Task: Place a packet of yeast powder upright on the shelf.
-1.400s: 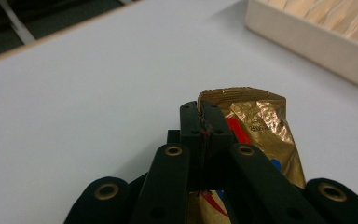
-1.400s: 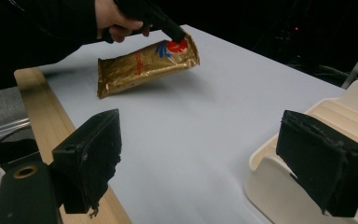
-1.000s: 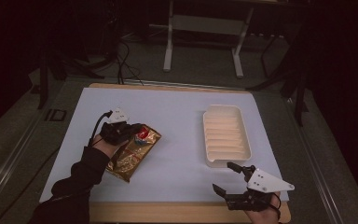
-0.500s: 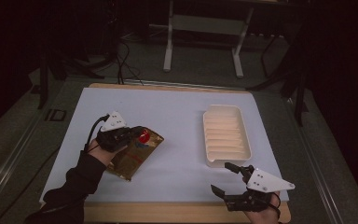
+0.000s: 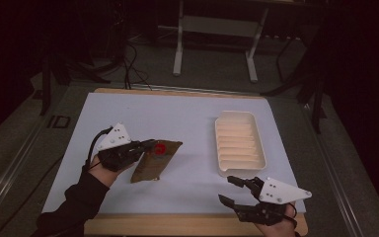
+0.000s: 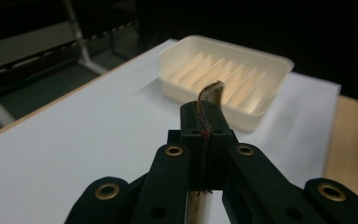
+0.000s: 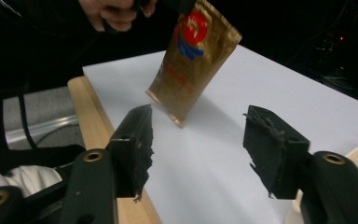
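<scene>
- We see the left gripper [image 5: 145, 148] with its fingers [image 6: 204, 126] clamped tight on the top edge of a gold pouch [image 5: 157, 159].
- The pouch hangs from that grip, lifted off the white bench [image 5: 187, 118], well to the left of the cream tray [image 5: 239, 143].
- Our right gripper [image 5: 233, 189] has fingers [image 7: 137, 140] partly apart with nothing between them; they have just been closing.
- It hovers near the bench's front edge, just below the tray.
</scene>
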`<state>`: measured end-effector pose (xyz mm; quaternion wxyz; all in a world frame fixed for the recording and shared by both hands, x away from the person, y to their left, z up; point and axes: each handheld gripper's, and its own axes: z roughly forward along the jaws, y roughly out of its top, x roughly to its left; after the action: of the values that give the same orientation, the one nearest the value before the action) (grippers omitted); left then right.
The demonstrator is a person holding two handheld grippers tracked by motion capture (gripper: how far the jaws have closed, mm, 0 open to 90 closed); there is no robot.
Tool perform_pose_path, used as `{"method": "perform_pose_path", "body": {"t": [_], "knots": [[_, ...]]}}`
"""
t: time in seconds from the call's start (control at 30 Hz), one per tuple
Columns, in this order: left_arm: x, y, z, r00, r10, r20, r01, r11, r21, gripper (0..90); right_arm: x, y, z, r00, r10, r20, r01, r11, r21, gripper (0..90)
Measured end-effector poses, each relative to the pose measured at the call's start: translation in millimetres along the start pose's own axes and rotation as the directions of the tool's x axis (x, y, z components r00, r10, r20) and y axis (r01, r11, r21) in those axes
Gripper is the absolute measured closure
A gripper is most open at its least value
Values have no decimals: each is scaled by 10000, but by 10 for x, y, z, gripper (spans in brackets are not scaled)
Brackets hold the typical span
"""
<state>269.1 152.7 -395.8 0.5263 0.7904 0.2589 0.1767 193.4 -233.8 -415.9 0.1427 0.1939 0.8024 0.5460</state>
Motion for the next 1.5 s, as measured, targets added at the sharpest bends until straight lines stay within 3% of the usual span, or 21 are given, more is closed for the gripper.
{"method": "perform_pose_path", "body": {"t": [0.1,0.33,0.43,0.6,0.63,0.73,0.77,0.87,1.03,1.23,1.27,1.37,1.5], "knots": [[-65,70,23,9996,53,267,-46,9997,-260,900,-22,68,56,9997,-210,-131,213,9996,190,503],[-226,213,125,9934,245,1119,-153,9964,-829,900,-221,282,159,10000,-30,32,30,9998,174,351],[-303,233,196,9893,215,1443,-80,9956,-931,900,-295,362,234,10000,-7,51,4,9992,401,274],[-404,260,303,9758,63,2185,183,9937,-1104,900,-376,427,389,9992,304,-269,-285,9973,679,257],[-423,268,315,9757,96,2189,170,9927,-1191,900,-381,429,417,9991,323,-289,-301,9967,749,258],[-470,297,348,9722,-12,2341,339,9902,-1357,900,-398,423,473,9966,553,-613,-505,9957,776,311],[-480,307,356,9691,24,2467,325,9900,-1374,900,-401,421,484,9958,541,-736,-481,9956,804,341],[-544,334,376,9673,109,2534,286,9880,-1516,900,-398,422,499,9939,485,-988,-393,9948,938,419],[-629,352,379,9671,195,2536,255,9846,-1730,900,-399,437,483,9930,345,-1127,-215,9931,1152,512],[-663,370,371,9588,178,2837,354,9828,-1813,900,-430,459,454,9890,382,-1427,-205,9922,1229,602],[-671,372,366,9615,180,2742,344,9822,-1849,900,-430,465,455,9892,362,-1420,-180,9916,1280,619],[-681,370,363,9600,199,2792,329,9825,-1832,900,-426,474,467,9851,173,-1709,93,9881,1534,716],[-675,347,371,9579,203,2864,315,9840,-1752,900,-396,486,487,9793,-236,-2013,605,9820,1790,761]]}}
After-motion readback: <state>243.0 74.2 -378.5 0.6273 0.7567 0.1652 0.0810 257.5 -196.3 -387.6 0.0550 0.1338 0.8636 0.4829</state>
